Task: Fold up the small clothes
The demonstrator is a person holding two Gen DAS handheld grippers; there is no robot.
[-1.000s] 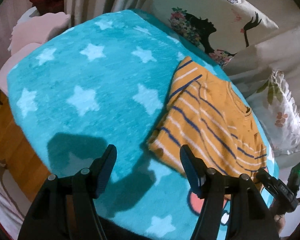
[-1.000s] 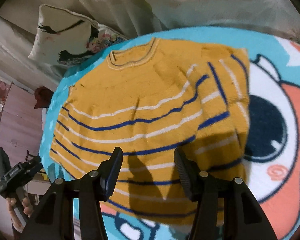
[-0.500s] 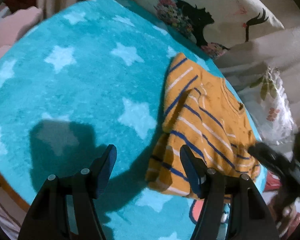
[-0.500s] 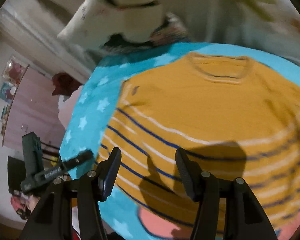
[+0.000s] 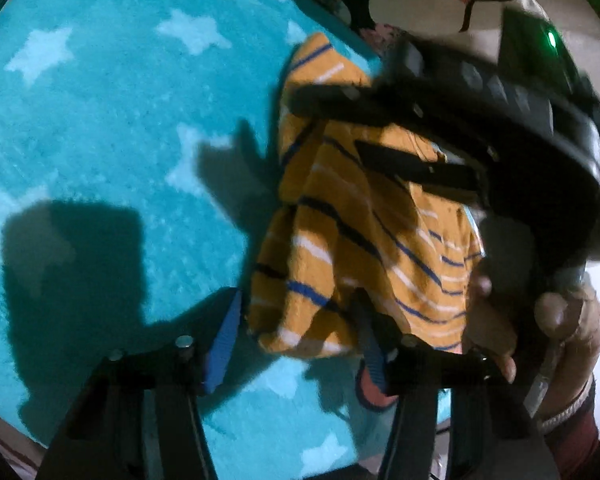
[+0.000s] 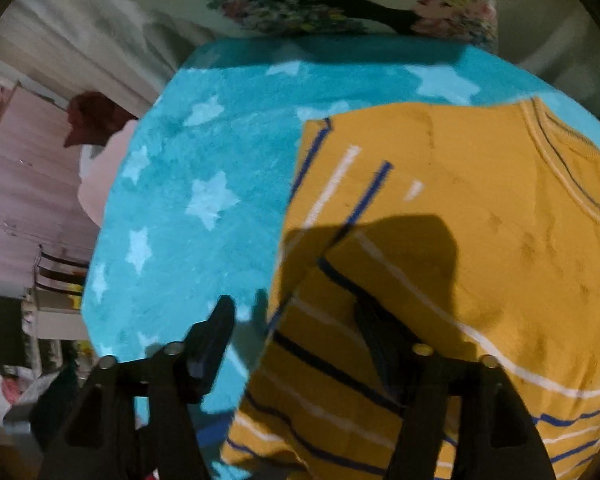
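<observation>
The yellow striped sweater lay on the teal star-patterned blanket, near its pillow-side edge, one sleeve folded over the body. The left tongs stood spread, straddling the sweater's lower corner. The right tongs were spread too, hanging over the garment's left edge. A printed pillow lay behind the blanket.

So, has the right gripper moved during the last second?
Yes. In the left wrist view, the right gripper has swung in over the yellow striped sweater, toward the patterned pillow.
</observation>
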